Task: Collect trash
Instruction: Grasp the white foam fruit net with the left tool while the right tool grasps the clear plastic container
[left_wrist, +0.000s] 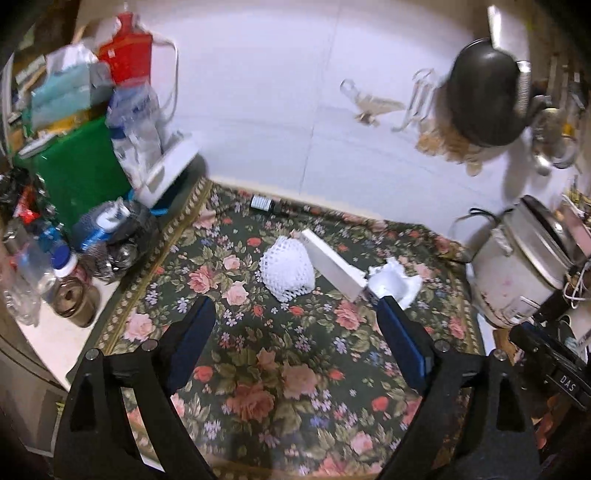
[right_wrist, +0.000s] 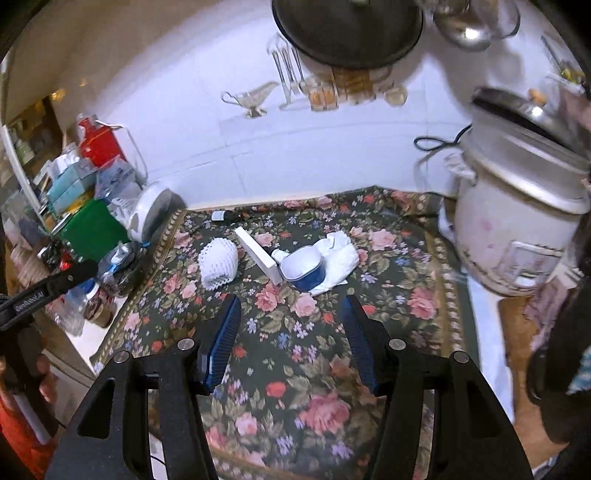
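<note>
White foam net, flat box and crumpled tissue lie mid-surface, toward its back edge. We've got left tool and right tool both open, empty, angled down for pickup.

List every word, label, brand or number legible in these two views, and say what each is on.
"DAS": white letters on the black right gripper body, seen at the left wrist view's right edge.
Left gripper body: white lettering, too blurred to read.
Small dark bottle at the floral cloth's far edge: label too small.
Blue-and-white packets, left pile: print blurred.
</note>
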